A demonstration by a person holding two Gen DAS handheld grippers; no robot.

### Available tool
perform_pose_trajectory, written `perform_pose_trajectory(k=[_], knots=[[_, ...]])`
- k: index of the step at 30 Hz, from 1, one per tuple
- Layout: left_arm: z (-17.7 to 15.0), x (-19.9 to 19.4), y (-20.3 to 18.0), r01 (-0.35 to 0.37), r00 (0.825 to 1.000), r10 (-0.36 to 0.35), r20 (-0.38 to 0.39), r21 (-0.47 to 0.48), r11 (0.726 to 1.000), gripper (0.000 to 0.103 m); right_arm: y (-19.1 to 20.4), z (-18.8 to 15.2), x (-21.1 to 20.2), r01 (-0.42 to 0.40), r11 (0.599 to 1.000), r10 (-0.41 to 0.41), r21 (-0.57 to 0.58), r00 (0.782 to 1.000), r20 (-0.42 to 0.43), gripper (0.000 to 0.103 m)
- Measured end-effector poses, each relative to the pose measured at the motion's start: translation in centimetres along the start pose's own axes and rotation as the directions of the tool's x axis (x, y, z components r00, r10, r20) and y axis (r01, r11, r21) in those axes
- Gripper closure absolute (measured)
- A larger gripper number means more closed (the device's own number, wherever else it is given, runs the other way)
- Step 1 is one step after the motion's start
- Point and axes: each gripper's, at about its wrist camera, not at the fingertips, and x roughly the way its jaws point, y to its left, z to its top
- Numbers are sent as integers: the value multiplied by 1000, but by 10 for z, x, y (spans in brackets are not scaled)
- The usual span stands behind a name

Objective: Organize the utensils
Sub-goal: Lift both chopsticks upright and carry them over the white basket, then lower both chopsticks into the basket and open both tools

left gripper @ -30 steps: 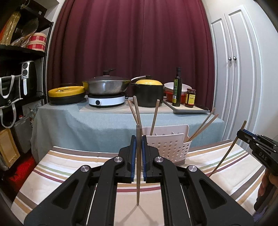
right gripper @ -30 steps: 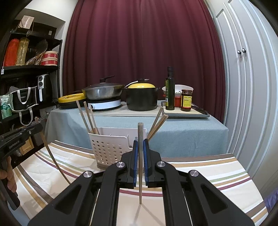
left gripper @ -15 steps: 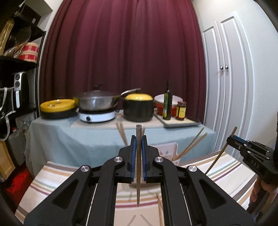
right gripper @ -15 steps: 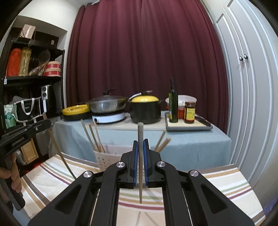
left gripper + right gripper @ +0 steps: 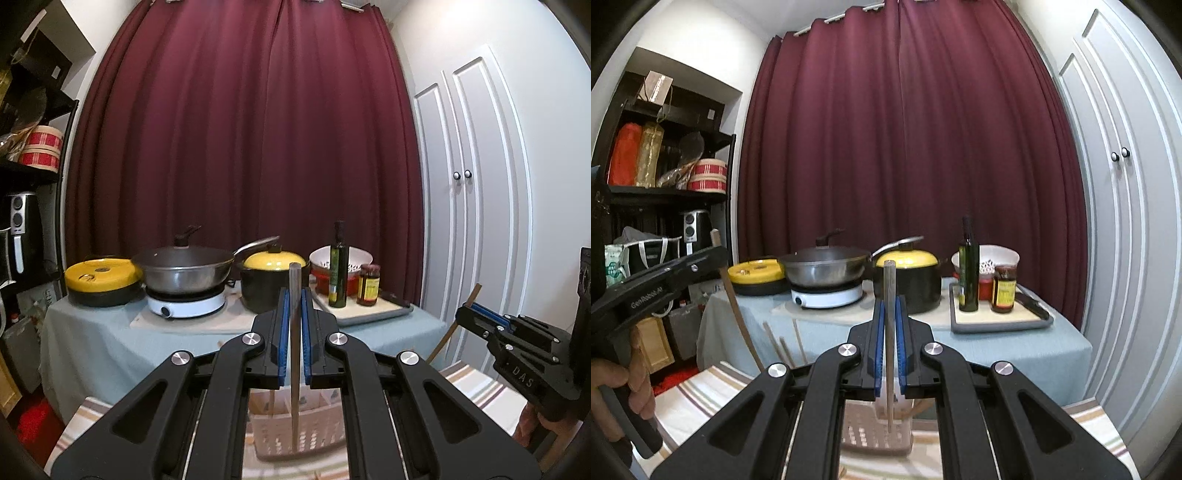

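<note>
My left gripper (image 5: pixel 294 325) is shut on an upright wooden chopstick (image 5: pixel 294 354) whose lower tip hangs over the white perforated utensil basket (image 5: pixel 295 439). My right gripper (image 5: pixel 889 339) is shut on another chopstick (image 5: pixel 889 332), its tip above the same basket (image 5: pixel 875 435). Several chopsticks (image 5: pixel 783 350) stand in the basket at its left side. In the left wrist view the right gripper (image 5: pixel 480 312) is at the right, holding its tilted chopstick (image 5: pixel 456 325). In the right wrist view the left gripper (image 5: pixel 714 254) shows at the left with its chopstick (image 5: pixel 738 317).
The basket stands on a striped tablecloth (image 5: pixel 701 398). Behind is a table with a blue-grey cloth (image 5: pixel 92 343) carrying a wok (image 5: pixel 184 269), a yellow-lidded pot (image 5: pixel 273 280), an oil bottle (image 5: pixel 338 266) and a jar (image 5: pixel 369 290). Shelves (image 5: pixel 665 195) stand left, white doors (image 5: pixel 1126 221) right.
Both grippers have risen with their chopsticks; the basket has dropped low in both views and is now mostly hidden behind the gripper bodies. Both stay shut.
</note>
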Motion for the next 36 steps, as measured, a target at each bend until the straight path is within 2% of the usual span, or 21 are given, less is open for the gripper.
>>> perform_pose_trajectory(k=[13,25,36], knots=[[28,56,-5,-35,997,32,70,41,999,96,-8,18,46,-15,1000,15,-10,999,39,96],[-16,103,13,-70,997,71,-29,21,997,96,-9,-30,95,-20,1000,20,-2,995,-96,96],[-44,116,19,-74,993,75,-87,17,997,96,-2,-61,115,-11,1000,10,-8,983,-186,96]])
